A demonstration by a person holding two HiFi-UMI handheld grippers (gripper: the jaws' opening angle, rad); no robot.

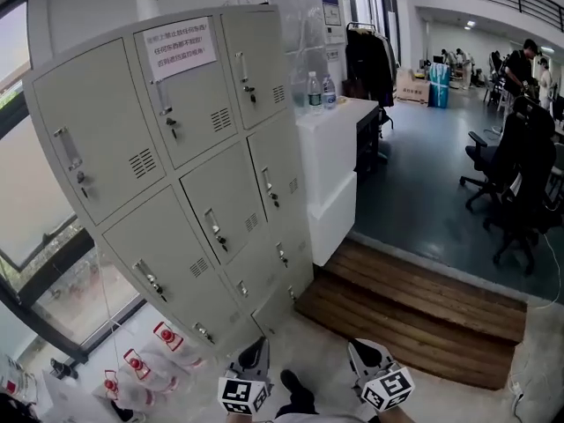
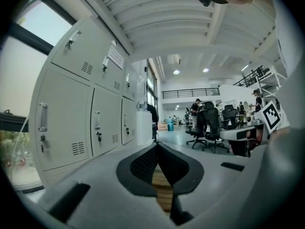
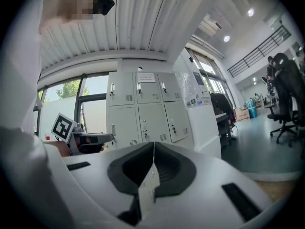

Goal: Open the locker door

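A beige bank of lockers [image 1: 176,192] stands ahead and to the left, with every door closed. Each door has a vertical handle and a small key lock, and a paper notice [image 1: 179,48] is stuck on the top middle door. The lockers also show in the left gripper view [image 2: 71,123] and the right gripper view [image 3: 143,113]. My left gripper [image 1: 254,354] and right gripper [image 1: 364,353] are held low near my body, well short of the lockers. Both are shut with nothing between the jaws. The left gripper [image 2: 157,145] tips meet, and so do the right gripper [image 3: 153,143] tips.
A white counter [image 1: 333,148] with two water bottles [image 1: 320,91] adjoins the lockers on the right. A wooden step [image 1: 423,302] lies ahead on the right. Black office chairs [image 1: 515,183] stand further right. Red-and-white bags [image 1: 141,364] lie on the floor by the window on the left.
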